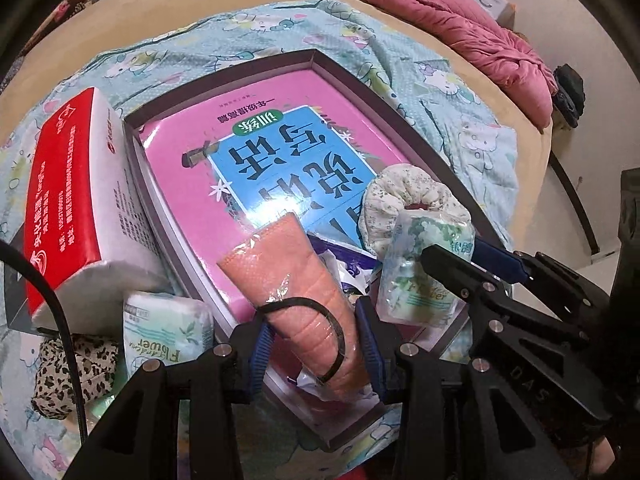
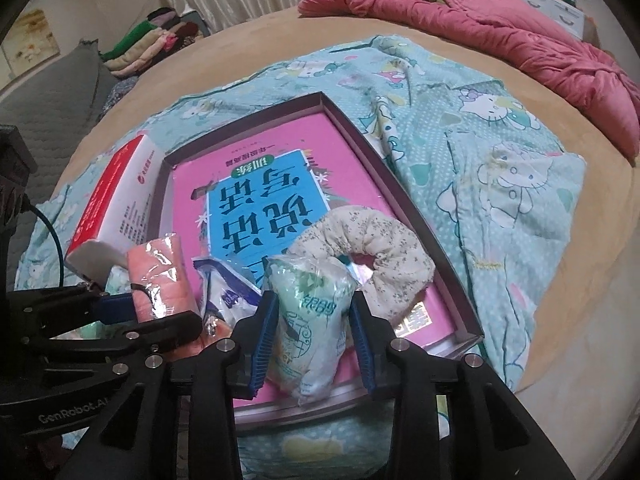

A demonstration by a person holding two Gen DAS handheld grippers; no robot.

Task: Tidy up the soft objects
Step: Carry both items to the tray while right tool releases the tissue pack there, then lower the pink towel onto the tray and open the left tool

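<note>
My left gripper (image 1: 316, 336) is shut on an orange towel pack (image 1: 292, 276) in clear wrap with a black band around it. It hangs low over the near end of a dark shallow box (image 1: 224, 76) that holds a pink and blue book (image 1: 280, 128). To its right, my right gripper (image 2: 314, 320) is open around a green-white tissue packet (image 2: 308, 320), which rests on the book with a slim gap at the right pad. A cream floral scrunchie (image 2: 360, 240) lies in the box just beyond that packet. A blue-white packet (image 2: 224, 296) lies between the two grippers.
A red and white tissue brick (image 1: 76, 200) leans on the box's left wall. A second green tissue packet (image 1: 168, 332) and a leopard-print cloth (image 1: 68, 372) lie outside it at near left. All sits on a blue cartoon blanket (image 2: 500, 168); a pink quilt (image 2: 500, 28) lies at the back.
</note>
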